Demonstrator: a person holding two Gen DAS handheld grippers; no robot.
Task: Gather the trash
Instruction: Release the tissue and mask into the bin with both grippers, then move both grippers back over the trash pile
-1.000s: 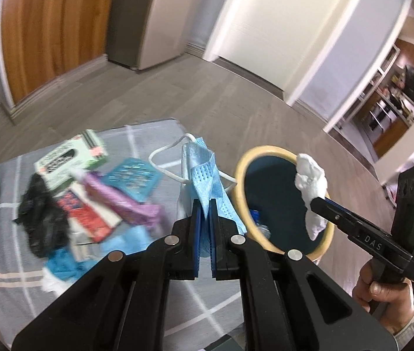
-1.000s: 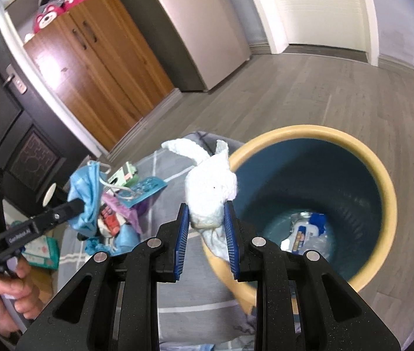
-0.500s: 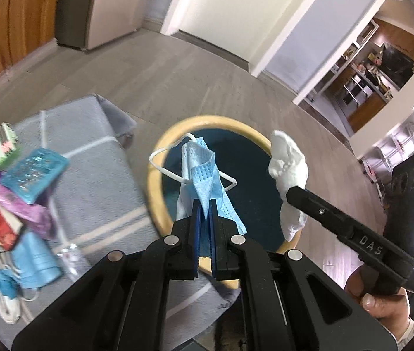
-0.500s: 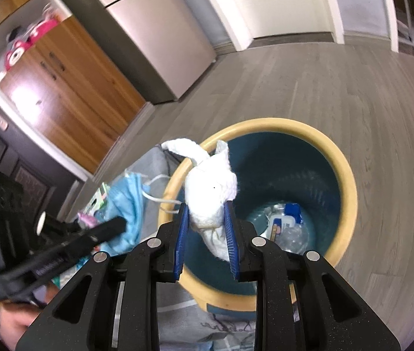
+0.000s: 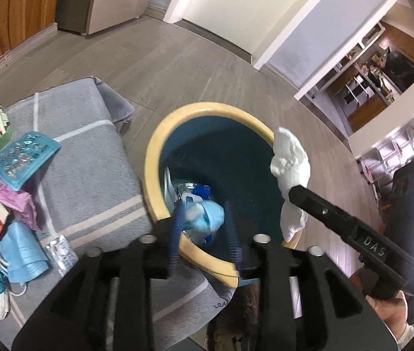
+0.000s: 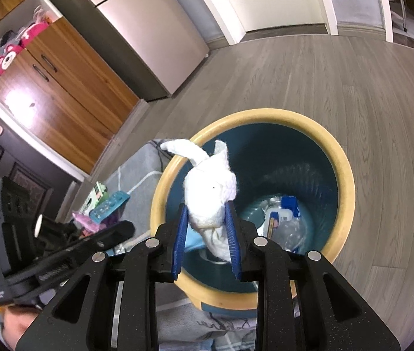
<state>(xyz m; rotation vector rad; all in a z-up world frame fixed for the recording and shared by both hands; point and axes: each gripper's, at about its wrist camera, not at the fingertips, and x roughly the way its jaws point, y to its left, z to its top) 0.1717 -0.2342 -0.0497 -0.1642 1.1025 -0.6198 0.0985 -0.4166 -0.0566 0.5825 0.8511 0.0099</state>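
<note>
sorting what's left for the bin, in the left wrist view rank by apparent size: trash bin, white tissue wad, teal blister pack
1. trash bin
2. teal blister pack and white tissue wad: these look alike in size, and the wad sits nearer the camera, so no ranking.

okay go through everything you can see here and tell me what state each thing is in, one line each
Left gripper: jaws opening, nothing between them.
Face mask: dropped, inside the bin.
Right gripper: jaws opening, wad between them.
White wad: in the right gripper over the bin.
Bin: upright, open, trash at the bottom.
Blister pack: lying on the grey cloth.
</note>
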